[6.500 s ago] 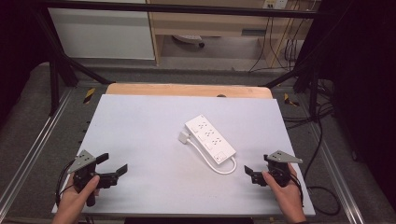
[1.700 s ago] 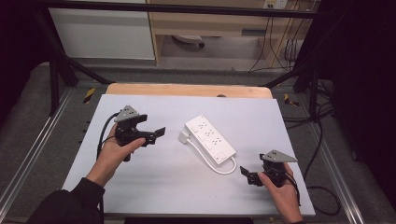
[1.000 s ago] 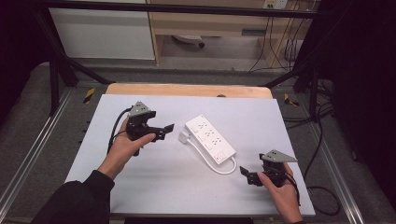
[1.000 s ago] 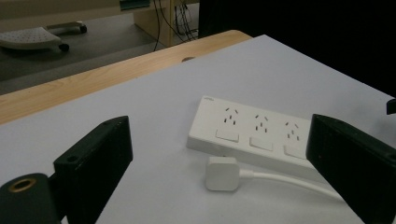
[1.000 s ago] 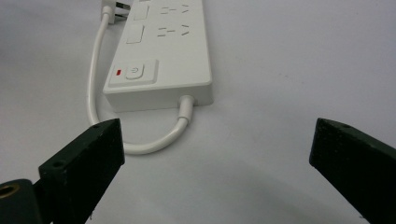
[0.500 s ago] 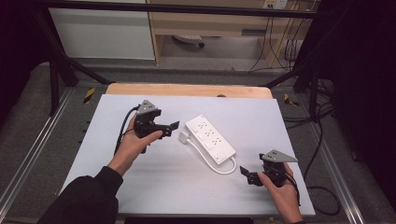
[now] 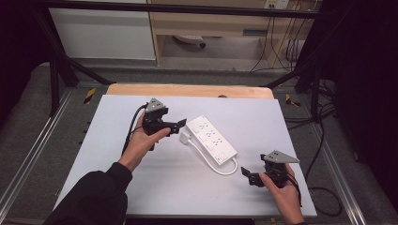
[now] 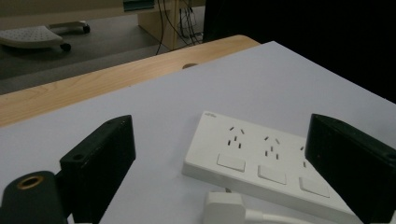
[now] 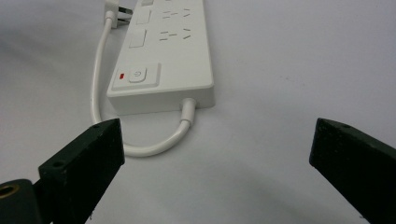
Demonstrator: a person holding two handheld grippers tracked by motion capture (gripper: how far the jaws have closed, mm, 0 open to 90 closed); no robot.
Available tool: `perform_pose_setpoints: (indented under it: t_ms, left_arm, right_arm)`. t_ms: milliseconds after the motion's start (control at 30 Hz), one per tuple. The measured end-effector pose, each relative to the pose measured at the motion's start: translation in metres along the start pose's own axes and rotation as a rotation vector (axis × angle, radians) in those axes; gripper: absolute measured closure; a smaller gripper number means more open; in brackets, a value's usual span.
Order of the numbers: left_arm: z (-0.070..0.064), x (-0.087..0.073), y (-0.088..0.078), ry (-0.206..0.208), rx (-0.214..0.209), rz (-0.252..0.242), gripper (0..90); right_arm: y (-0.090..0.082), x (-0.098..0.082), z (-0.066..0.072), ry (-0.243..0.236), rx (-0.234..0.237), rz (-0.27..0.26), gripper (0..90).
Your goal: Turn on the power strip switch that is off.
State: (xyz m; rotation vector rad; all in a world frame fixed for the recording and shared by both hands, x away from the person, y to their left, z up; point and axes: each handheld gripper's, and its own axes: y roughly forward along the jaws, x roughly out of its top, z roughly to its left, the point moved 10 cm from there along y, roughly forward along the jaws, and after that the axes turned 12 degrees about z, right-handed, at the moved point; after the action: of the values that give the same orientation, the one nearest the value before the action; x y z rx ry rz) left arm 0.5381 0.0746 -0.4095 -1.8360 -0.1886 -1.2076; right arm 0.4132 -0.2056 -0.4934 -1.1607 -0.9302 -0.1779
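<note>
A white power strip (image 7: pixel 211 139) lies diagonally in the middle of the pale table; its short white cable (image 7: pixel 224 167) loops back along its near side to a white plug (image 7: pixel 185 138) resting by its far-left end. My left gripper (image 7: pixel 179 125) is open just left of that end, jaws wide, with the strip (image 8: pixel 261 163) and the plug (image 8: pixel 224 207) lying between and ahead of them. My right gripper (image 7: pixel 248 176) is open near the table's front right, pointing at the switch end of the strip (image 9: pixel 163 60) and the cable loop (image 9: pixel 154 144).
The pale sheet (image 7: pixel 117 154) covers a wooden table whose bare edge (image 7: pixel 187 90) shows at the back. Black frame bars (image 7: pixel 61 65) and cables on the floor (image 7: pixel 324 140) flank the table. A wheeled base (image 7: pixel 187 41) stands under the desk behind.
My left gripper has travelled from the table's front left up and rightward to the strip's far-left end. The right gripper has barely shifted.
</note>
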Motion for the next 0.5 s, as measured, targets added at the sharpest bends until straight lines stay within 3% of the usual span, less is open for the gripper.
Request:
perform_pose_setpoints:
  t_ms: [500]
  left_arm:
    - [-0.005, 0.002, 0.015, 0.022, 0.000, 0.011, 9.9]
  right_arm:
    - [0.001, 0.000, -0.002, 0.008, 0.001, 0.001, 3.4]
